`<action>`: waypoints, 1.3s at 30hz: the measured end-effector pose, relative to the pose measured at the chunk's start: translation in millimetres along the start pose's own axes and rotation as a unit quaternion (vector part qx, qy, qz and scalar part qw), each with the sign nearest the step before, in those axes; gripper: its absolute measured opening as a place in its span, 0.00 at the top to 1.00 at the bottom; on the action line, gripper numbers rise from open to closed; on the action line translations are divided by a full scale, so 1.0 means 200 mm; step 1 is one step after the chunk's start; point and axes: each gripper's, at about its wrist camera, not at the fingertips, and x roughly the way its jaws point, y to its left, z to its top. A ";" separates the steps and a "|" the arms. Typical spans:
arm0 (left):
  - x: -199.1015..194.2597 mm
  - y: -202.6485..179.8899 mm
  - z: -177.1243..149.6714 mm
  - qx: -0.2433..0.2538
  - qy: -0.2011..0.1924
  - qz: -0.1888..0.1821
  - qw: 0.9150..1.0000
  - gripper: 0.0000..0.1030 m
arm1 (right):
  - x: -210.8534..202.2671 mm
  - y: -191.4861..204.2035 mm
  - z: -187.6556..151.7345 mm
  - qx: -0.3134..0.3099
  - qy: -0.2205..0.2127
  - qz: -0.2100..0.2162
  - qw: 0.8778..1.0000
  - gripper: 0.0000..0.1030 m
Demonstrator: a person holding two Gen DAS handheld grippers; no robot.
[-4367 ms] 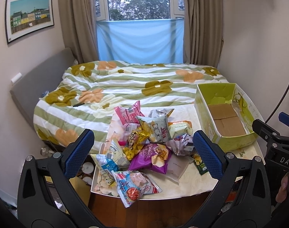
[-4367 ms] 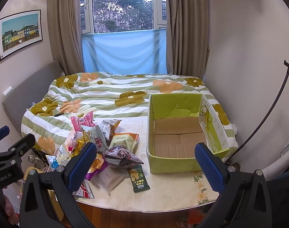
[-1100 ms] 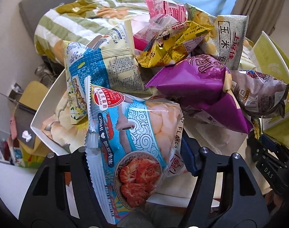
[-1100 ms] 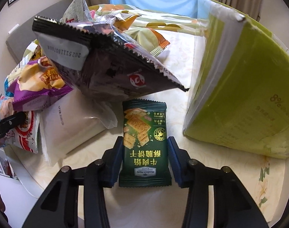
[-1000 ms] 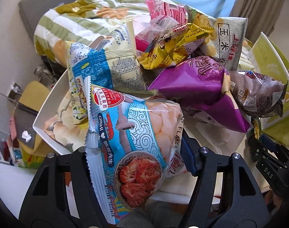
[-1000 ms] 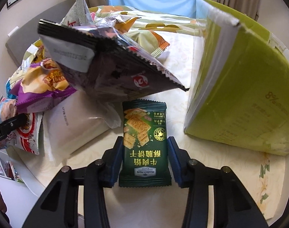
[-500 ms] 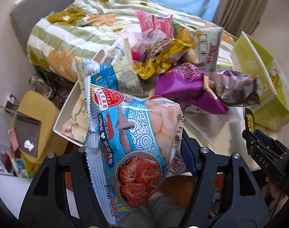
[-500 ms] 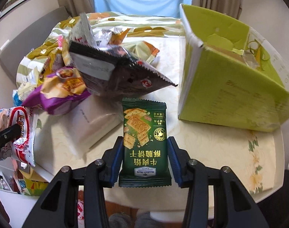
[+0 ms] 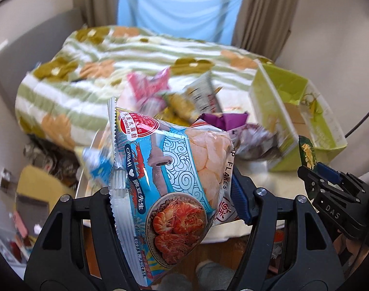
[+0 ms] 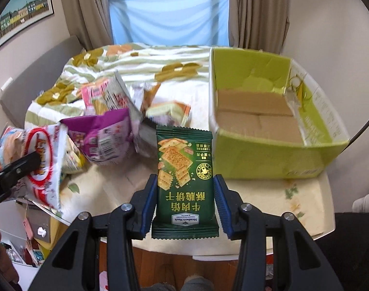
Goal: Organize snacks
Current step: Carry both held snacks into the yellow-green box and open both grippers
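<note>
The left claw (image 9: 174,194) is clamped on a blue shrimp-flakes bag (image 9: 170,184), the right claw (image 10: 184,203) on a green cracker packet (image 10: 184,181); both are held above the counter (image 10: 269,194) near the green box (image 10: 269,160).

Both handheld tools share one build. The left gripper (image 9: 174,198) fills the lower frame of its own view with matte black arms cut by triangular and slotted openings, silver round-head screws at the pivots, and one ribbed blue finger pad (image 9: 240,200). The right gripper (image 10: 184,201) has the same black linkage, four silver screws across the lower centre, and ribbed blue pads (image 10: 221,203) on both fingers. At the right edge of the left view, its black body carries white lettering reading "DAS"; further letters may be hidden.
</note>
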 end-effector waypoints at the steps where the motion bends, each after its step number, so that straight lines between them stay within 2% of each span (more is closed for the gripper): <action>1: -0.01 -0.04 0.03 0.005 -0.007 -0.003 1.000 0.38 | -0.02 -0.02 0.03 0.000 -0.003 0.002 1.000 0.60; 9: 0.06 -0.40 0.30 0.014 -0.033 -0.010 0.999 0.38 | -0.07 -0.26 0.28 -0.016 -0.028 0.020 0.999 0.60; 16: 0.25 -0.84 0.58 0.024 -0.043 -0.039 0.998 0.38 | -0.02 -0.59 0.58 -0.035 -0.031 0.009 0.999 0.60; 23: 0.55 -1.21 0.79 0.052 -0.009 -0.064 0.997 0.38 | 0.12 -0.87 0.79 -0.033 -0.015 0.000 0.999 0.60; 32: 1.00 -1.44 0.91 0.096 0.052 -0.083 0.991 0.38 | 0.33 -1.09 0.87 0.007 0.017 -0.008 1.000 0.60; 33: 1.04 -1.47 0.92 0.106 0.055 -0.082 0.989 0.36 | 0.35 -1.10 0.86 0.011 0.022 -0.011 1.000 0.60; 35: 1.10 -1.50 0.92 0.124 0.062 -0.077 0.987 0.23 | 0.37 -1.13 0.87 0.021 0.029 -0.014 0.999 0.60; 36: 1.10 -1.51 0.91 0.128 0.063 -0.075 0.987 0.08 | 0.38 -1.14 0.87 0.025 0.033 -0.015 0.999 0.60; 37: 1.11 -1.52 0.91 0.133 0.057 -0.067 0.987 0.01 | 0.40 -1.15 0.88 0.028 0.036 -0.016 0.999 0.60; 39: 1.11 -1.52 0.91 0.141 0.050 -0.071 0.986 0.01 | 0.41 -1.16 0.88 0.033 0.041 -0.022 0.998 0.60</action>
